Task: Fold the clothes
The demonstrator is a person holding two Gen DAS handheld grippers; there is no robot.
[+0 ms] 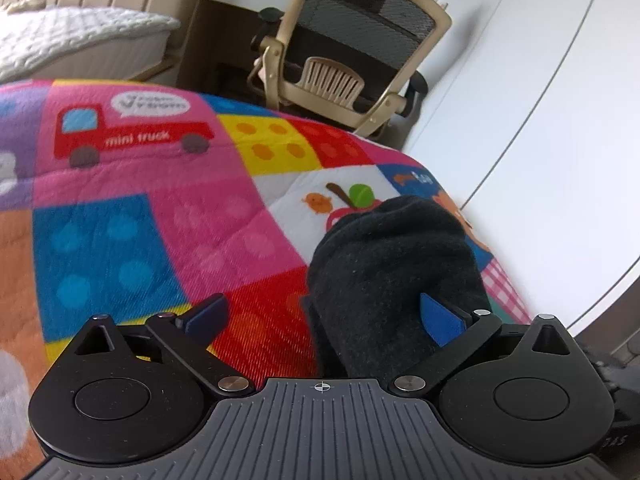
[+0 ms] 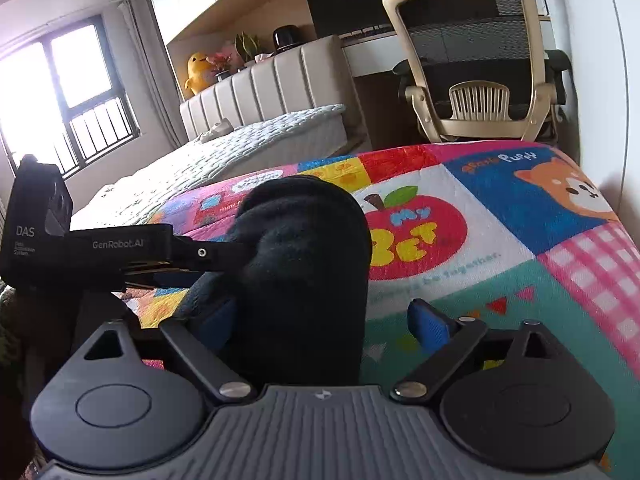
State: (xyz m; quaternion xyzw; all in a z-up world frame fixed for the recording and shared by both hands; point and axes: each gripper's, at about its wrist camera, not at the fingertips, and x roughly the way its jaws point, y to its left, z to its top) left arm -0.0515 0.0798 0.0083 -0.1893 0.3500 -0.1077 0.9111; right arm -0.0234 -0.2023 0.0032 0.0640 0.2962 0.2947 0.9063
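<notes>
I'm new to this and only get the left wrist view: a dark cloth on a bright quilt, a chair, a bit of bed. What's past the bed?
Observer: A bright window with bars across its lower part.
Operator: Anything behind the headboard?
Observer: A yellow toy next to some plants.
Operator: And that orange print peeking from behind the cloth?
Observer: It's a puppy on a blue square.
</notes>
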